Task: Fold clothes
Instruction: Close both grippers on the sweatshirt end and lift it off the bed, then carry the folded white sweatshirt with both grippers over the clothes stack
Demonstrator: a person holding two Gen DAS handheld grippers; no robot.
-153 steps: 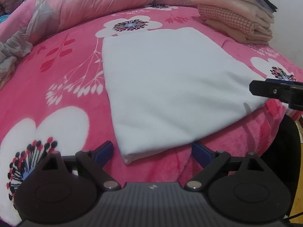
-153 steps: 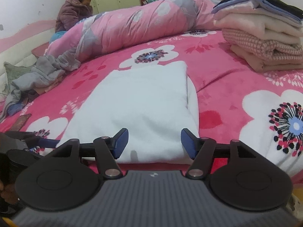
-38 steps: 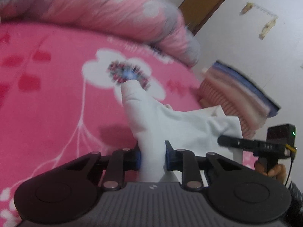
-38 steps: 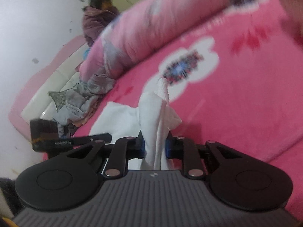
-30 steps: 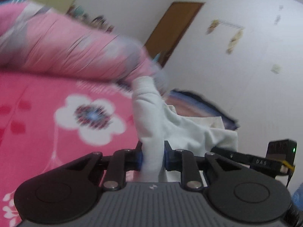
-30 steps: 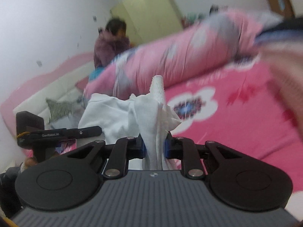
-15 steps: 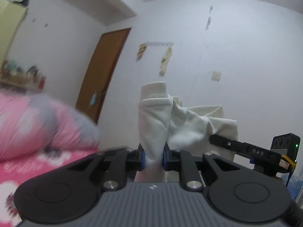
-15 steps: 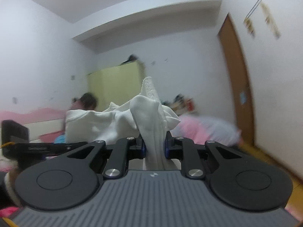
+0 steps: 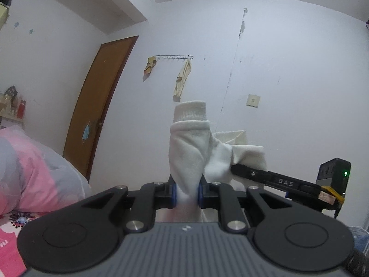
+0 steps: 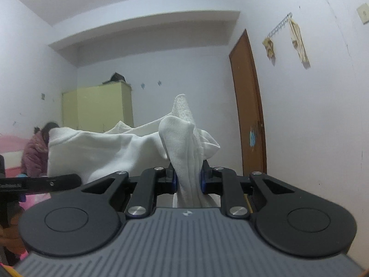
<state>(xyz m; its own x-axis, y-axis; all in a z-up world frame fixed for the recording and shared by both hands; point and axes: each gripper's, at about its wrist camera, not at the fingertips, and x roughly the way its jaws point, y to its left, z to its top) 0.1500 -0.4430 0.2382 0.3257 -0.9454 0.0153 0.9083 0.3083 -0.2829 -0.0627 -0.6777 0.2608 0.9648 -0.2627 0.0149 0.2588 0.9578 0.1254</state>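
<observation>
While both tongs pinch it up in the air, the soft white knit garment (image 10: 120,152) sags between them – left gripper (image 9: 186,192) & right gripper (image 10: 188,182) each clamp a bunched edge. Looks light, floppy; hold corners.

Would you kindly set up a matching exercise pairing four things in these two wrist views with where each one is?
Things:
1. white garment
2. brown door
3. hook rail
4. yellow-green wardrobe

Places:
A. high on the wall, cloths hanging from it
B. against the far wall
C. shut in its frame, right of the wardrobe
D. clamped in the left gripper and right gripper

Pairs: 1-D, 2-C, 3-A, 4-B
</observation>
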